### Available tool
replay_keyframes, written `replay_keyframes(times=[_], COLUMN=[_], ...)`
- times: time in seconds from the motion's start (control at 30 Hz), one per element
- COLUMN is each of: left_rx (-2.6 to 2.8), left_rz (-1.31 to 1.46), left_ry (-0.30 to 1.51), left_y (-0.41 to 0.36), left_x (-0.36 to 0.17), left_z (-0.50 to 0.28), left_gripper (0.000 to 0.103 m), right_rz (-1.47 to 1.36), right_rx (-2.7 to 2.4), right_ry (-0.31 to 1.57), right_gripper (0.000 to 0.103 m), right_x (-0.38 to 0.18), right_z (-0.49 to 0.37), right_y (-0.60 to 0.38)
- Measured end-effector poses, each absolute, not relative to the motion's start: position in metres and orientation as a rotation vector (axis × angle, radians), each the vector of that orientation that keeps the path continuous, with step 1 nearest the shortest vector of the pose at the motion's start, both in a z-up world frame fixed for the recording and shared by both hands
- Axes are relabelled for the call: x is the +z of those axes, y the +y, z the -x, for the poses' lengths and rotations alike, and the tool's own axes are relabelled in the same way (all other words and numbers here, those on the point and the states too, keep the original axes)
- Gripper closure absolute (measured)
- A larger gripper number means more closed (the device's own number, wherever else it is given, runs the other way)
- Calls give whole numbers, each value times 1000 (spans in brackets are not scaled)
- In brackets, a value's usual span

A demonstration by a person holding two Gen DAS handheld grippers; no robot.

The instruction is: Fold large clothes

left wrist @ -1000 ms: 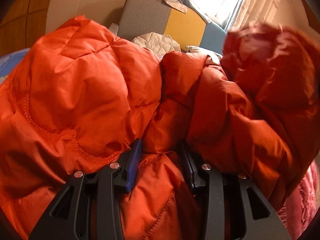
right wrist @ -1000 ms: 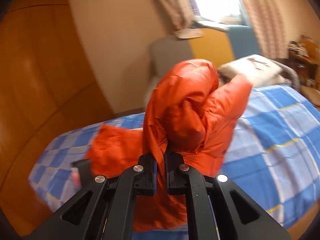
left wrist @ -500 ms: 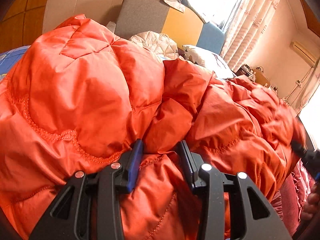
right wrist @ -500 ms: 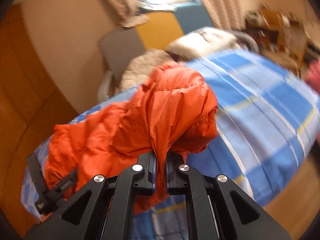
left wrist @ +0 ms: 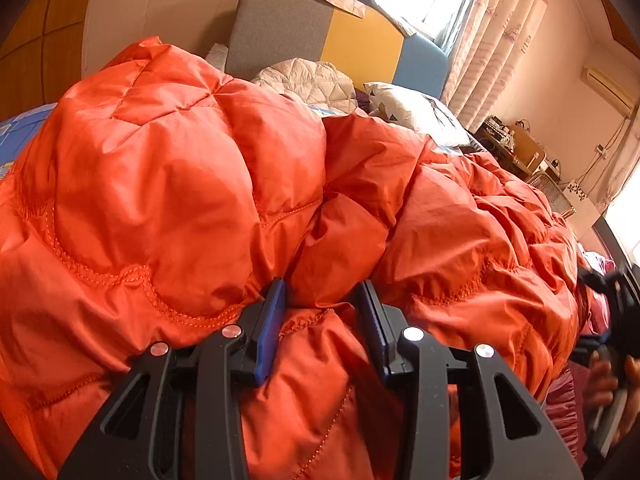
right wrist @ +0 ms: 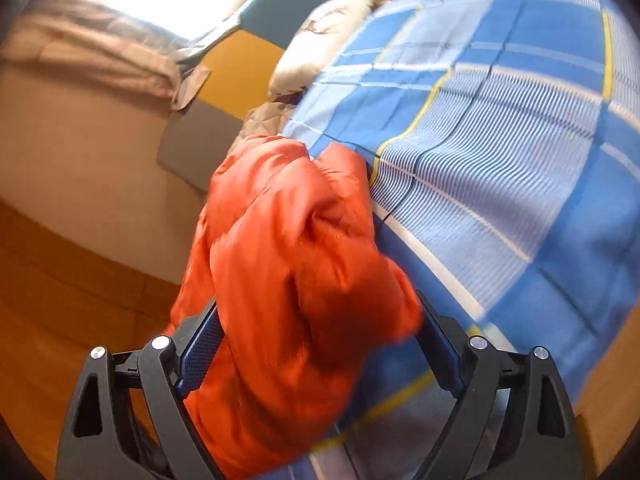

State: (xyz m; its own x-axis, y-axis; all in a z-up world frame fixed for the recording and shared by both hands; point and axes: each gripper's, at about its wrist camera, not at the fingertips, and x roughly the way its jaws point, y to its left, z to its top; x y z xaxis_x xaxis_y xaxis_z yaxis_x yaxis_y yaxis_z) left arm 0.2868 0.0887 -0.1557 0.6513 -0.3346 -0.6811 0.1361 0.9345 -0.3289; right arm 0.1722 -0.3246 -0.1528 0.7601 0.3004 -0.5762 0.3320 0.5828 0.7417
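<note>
A puffy orange quilted jacket point(left wrist: 180, 184) fills the left wrist view, heaped on the bed. My left gripper point(left wrist: 322, 300) is shut on a thick fold of it, with fabric bulging up between the blue pads. In the right wrist view, blurred by motion, another part of the orange jacket point(right wrist: 288, 260) lies on the bed between the wide fingers of my right gripper point(right wrist: 316, 304). Those jaws are opening and the pads no longer pinch the cloth. The right gripper point(left wrist: 612, 304) and the hand point(left wrist: 604, 380) holding it also show at the left wrist view's right edge.
The bed has a blue checked sheet point(right wrist: 500, 160). At its head are a white pillow point(left wrist: 416, 108), a beige quilted item point(left wrist: 312, 80) and a grey, yellow and blue headboard point(left wrist: 280, 20). Wooden panelling point(right wrist: 60, 300) stands left; curtains point(left wrist: 500, 20) and a cluttered desk point(left wrist: 516, 148) stand right.
The right gripper swung down to the bed while rolling, carrying the raised jacket part down, and its jaws went from shut on the fabric to wide apart. The left gripper kept its hold.
</note>
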Motion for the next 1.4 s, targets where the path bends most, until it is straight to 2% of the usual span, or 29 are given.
replay_keyframes(times=[0.07, 0.1, 0.17, 0.27, 0.33, 0.57, 0.73, 1.13, 1.33, 1.37, 1.4], left_rx=[-272, -273, -276, -280, -285, -290, -293, -332, -289, -272, -239], left_rz=[255, 253, 260, 268, 283, 305, 311, 432, 594, 620, 650], left_ry=[820, 820, 821, 819, 822, 823, 829, 783, 676, 667, 666], left_y=[88, 87, 88, 88, 90, 95, 100, 134, 200, 213, 229], left_x=[-156, -156, -156, -159, -159, -164, -164, -148, -139, -141, -146], left_z=[-284, -284, -285, -284, -285, -285, -285, -266, -222, -217, -211], left_gripper=[66, 66, 66, 66, 67, 67, 68, 71, 72, 73, 80], right_rz=[-992, -985, -926, -855, -798, -592, -473, -291, -237, -229, -220], right_rx=[-22, -24, -19, -3, 16, 187, 322, 394, 379, 379, 385], right_ry=[757, 760, 760, 741, 721, 621, 605, 649, 643, 642, 642], right_gripper=[37, 41, 61, 76, 80, 82, 82, 83, 83, 83, 83], right_x=[-158, -157, -148, -135, -123, -57, -31, -28, -27, -28, -28], right_z=[-184, -186, -187, -183, -181, -176, -173, -167, -167, -166, -165], right_y=[-323, -321, -314, -306, -297, -230, -163, -75, -60, -58, -54])
